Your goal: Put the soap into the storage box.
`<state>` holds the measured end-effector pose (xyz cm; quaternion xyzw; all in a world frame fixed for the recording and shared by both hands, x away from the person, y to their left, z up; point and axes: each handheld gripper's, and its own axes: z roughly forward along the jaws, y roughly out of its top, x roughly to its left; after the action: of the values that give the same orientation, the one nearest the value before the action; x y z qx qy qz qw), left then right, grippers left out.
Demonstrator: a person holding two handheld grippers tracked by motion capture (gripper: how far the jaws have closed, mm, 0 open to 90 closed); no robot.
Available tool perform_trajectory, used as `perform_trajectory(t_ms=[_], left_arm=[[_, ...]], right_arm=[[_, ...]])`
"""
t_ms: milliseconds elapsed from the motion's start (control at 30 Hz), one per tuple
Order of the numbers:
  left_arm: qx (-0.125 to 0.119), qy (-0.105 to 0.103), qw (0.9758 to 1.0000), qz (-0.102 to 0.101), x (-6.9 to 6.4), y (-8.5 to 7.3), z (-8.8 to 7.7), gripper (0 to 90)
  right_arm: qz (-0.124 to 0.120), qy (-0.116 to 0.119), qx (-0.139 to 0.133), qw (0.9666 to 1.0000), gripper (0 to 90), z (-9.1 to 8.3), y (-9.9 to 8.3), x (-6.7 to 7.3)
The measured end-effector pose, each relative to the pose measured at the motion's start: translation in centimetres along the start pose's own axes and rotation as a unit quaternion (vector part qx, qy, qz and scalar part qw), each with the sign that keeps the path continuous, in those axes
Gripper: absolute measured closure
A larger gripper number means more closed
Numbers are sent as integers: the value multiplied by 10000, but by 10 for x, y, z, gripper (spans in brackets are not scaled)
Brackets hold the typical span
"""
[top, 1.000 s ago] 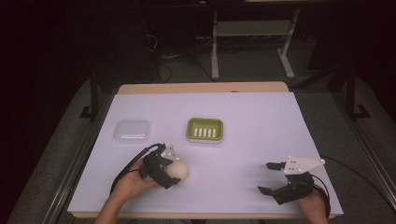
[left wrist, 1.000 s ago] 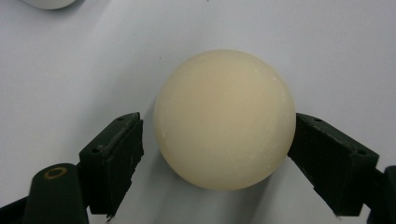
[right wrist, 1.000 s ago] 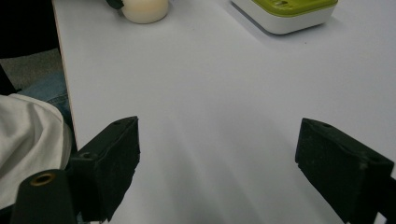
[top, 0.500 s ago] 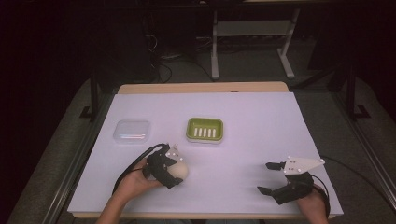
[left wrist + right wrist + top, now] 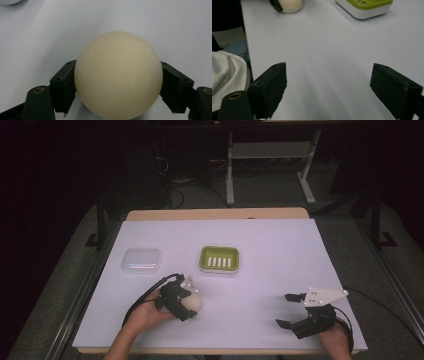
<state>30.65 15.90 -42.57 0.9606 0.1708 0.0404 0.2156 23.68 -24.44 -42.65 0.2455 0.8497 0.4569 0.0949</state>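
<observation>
A cream, egg-shaped soap (image 5: 117,75) sits between both black jaws of my left gripper (image 5: 117,87), which is shut on it just above the white table. The high view places that gripper (image 5: 187,302) and the soap (image 5: 192,303) at the front left. A green soap dish (image 5: 219,259) with a slotted insert stands at the table's middle, beyond the soap. My right gripper (image 5: 290,311) rests open near the front right edge, its jaws (image 5: 329,87) wide apart over bare table. The soap (image 5: 290,5) and the dish (image 5: 367,7) lie far off in the right gripper view.
A clear plastic lid or box (image 5: 142,260) lies left of the dish. The white table sheet (image 5: 280,250) runs to a wooden back edge. A metal frame stands on the dark floor behind. A person's white sleeve (image 5: 227,75) is beside the table's front edge.
My left gripper has shifted slightly with the soap held in it. The right gripper has stayed put.
</observation>
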Motion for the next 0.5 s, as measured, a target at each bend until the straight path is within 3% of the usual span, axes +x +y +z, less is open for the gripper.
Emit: perform_trajectory(t_ms=[500], left_arm=[[-4, -328, 9994, -73, 8, 7, 1, 248]], right_arm=[[42, 19, -66, 10000, 131, 0, 0, -2]])
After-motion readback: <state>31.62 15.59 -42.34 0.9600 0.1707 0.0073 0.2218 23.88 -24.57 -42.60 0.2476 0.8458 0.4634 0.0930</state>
